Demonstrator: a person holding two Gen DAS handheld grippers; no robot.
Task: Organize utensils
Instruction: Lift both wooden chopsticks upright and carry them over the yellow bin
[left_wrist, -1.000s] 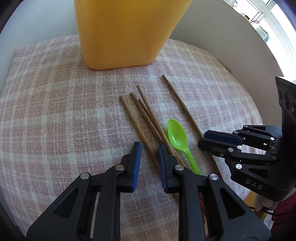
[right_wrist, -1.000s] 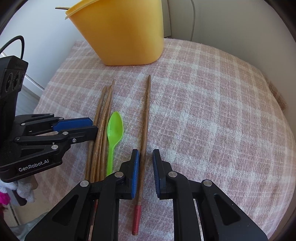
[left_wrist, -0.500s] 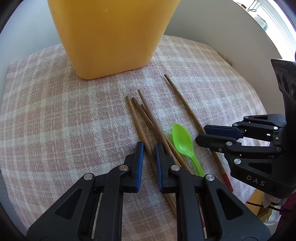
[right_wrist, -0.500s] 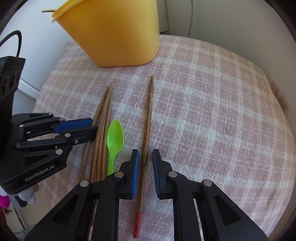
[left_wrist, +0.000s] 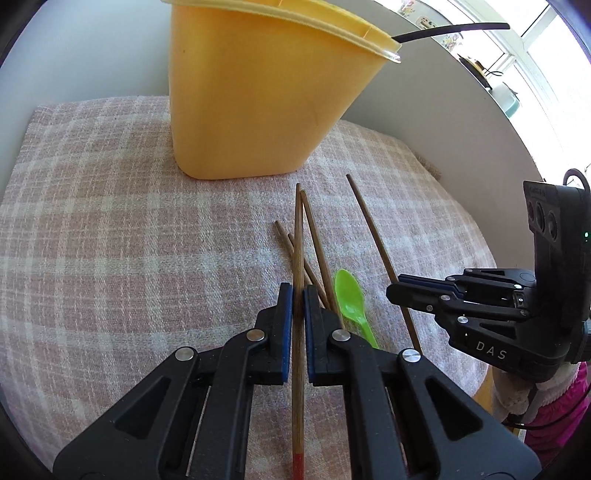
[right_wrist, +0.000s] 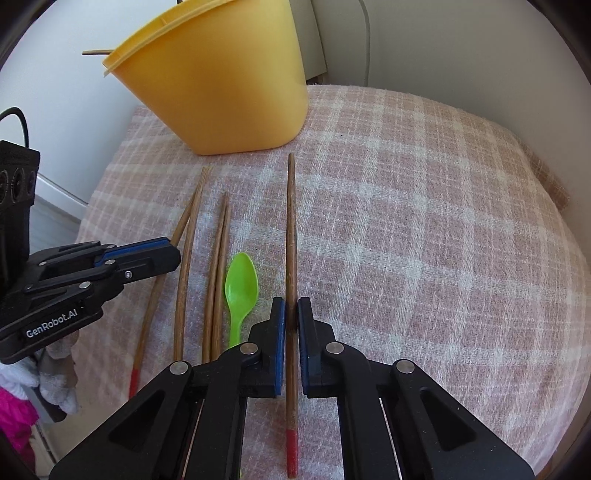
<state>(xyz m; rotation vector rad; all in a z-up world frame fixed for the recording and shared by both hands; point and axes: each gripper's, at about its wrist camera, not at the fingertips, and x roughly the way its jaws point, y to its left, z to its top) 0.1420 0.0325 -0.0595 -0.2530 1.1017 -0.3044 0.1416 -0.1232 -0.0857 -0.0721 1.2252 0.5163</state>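
My left gripper (left_wrist: 297, 295) is shut on a brown chopstick (left_wrist: 297, 258) with a red end and holds it raised over the cloth. My right gripper (right_wrist: 291, 308) is shut on another red-ended chopstick (right_wrist: 291, 229), also lifted. Several more chopsticks (right_wrist: 218, 266) and a green plastic spoon (right_wrist: 241, 284) lie on the checked cloth between the two grippers. The yellow utensil holder (left_wrist: 255, 99) stands at the back, and it also shows in the right wrist view (right_wrist: 221, 81). The right gripper shows in the left wrist view (left_wrist: 424, 293), and the left gripper shows in the right wrist view (right_wrist: 155, 254).
The pink checked cloth (right_wrist: 424, 240) covers a small table against a white wall. A thin stick (right_wrist: 94, 52) pokes out of the holder's left side. The table's left edge drops to the floor (right_wrist: 55, 218). A window sill (left_wrist: 498, 81) lies at the far right.
Both grippers have closed on a chopstick each and lifted them. Both views have risen and pulled back, so the holder's rim now shows.
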